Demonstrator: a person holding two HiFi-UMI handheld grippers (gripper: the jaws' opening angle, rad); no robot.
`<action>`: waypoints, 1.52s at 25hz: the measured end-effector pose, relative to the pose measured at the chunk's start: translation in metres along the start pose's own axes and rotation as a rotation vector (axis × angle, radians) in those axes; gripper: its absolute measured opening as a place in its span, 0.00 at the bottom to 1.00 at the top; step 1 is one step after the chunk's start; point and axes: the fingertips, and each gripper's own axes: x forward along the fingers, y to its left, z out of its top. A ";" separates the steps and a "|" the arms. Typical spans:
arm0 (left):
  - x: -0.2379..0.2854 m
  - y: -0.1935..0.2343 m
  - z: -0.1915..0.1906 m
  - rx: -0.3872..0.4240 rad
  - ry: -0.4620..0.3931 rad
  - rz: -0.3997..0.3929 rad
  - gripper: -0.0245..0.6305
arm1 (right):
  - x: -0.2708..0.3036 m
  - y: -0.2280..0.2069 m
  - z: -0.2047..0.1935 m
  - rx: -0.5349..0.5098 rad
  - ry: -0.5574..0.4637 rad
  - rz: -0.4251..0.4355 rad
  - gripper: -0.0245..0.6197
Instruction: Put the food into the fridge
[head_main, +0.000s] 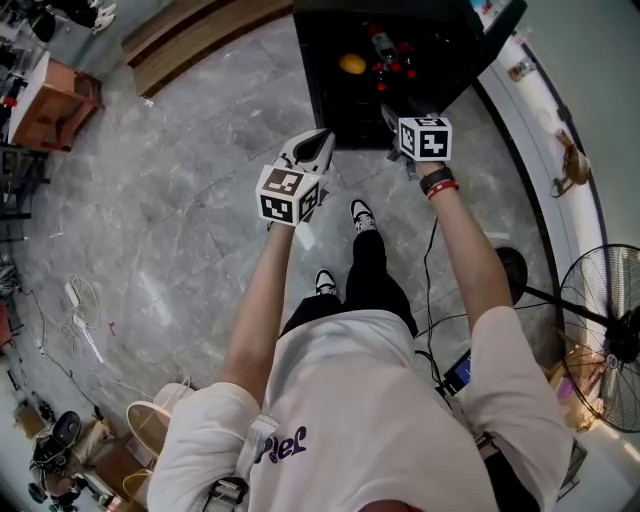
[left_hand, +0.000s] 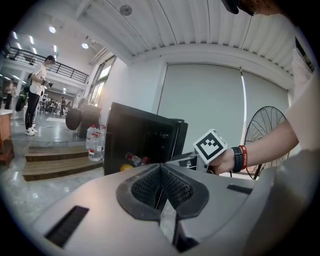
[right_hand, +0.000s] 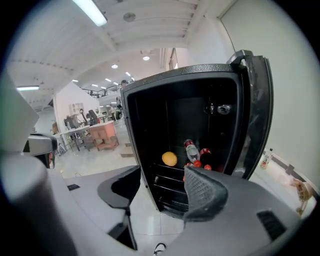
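A small black fridge (head_main: 330, 90) stands open on the floor ahead; its door (right_hand: 256, 110) is swung out to the right. Inside lie an orange (right_hand: 169, 158) and a clear bottle with a red cap (right_hand: 191, 149), beside more red-capped bottles (right_hand: 205, 153). My right gripper (right_hand: 162, 192) hangs just before the opening, its jaws open with nothing between them. My left gripper (left_hand: 161, 186) is held to the left of the fridge (left_hand: 140, 140), jaws shut and empty. In the head view the left gripper (head_main: 320, 138) and the right gripper (head_main: 393, 122) both point at the fridge.
A standing fan (head_main: 610, 340) and a white ledge (head_main: 545, 120) lie to the right. Wooden steps (head_main: 190, 40) with water bottles (left_hand: 95, 142) sit left of the fridge. A person (left_hand: 36, 95) stands far off. My own feet (head_main: 360, 215) are just before the fridge.
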 end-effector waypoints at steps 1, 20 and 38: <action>-0.002 -0.002 0.000 0.003 0.001 0.000 0.07 | -0.004 0.002 0.001 -0.002 -0.005 0.000 0.48; -0.054 -0.026 0.007 0.017 -0.016 0.008 0.07 | -0.101 0.016 -0.009 0.092 -0.044 -0.063 0.29; -0.089 -0.046 0.018 0.012 -0.032 0.054 0.07 | -0.207 0.051 -0.003 0.185 -0.213 -0.124 0.16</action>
